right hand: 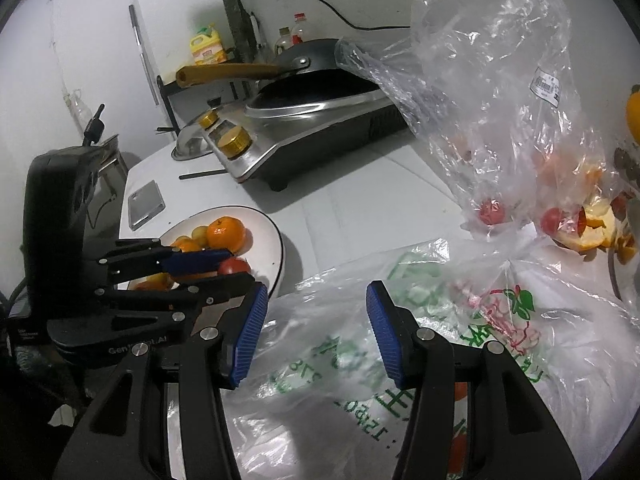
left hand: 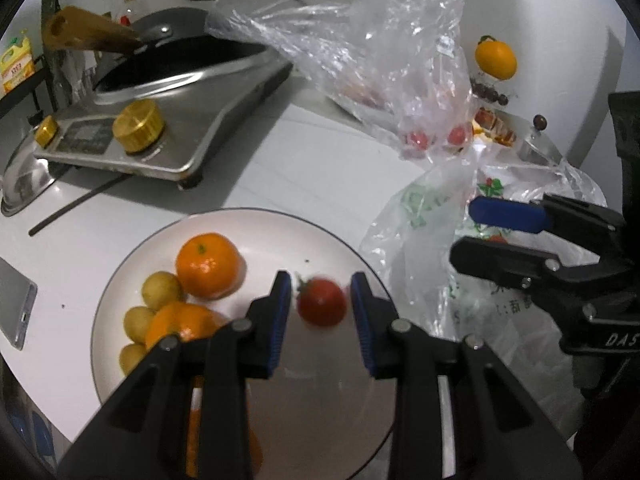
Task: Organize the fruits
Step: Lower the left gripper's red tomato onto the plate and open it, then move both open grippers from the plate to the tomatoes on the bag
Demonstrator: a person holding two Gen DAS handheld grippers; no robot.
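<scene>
Over the plate (left hand: 120, 264) with three yellow fruits (left hand: 162, 290), parted left tongs (left hand: 320, 284) flank one tomato (left hand: 322, 302); right tongs (right hand: 317, 287) gape.

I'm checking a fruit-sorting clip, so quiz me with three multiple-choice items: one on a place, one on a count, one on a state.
1. Where is the tomato?
A. in the pan
B. between the left tongs' pads, over the plate
C. on the phone

2. How many gold knobs does the cooker have?
A. one
B. two
C. four

3. How are the right tongs?
A. open and empty
B. shut on an orange
C. shut on the pan handle

Answers:
1 B: the tomato sits between the pads of the left tongs, above the plate.
2 B: two knobs show on the cooker.
3 A: the right tongs gape over the printed bag.
</scene>
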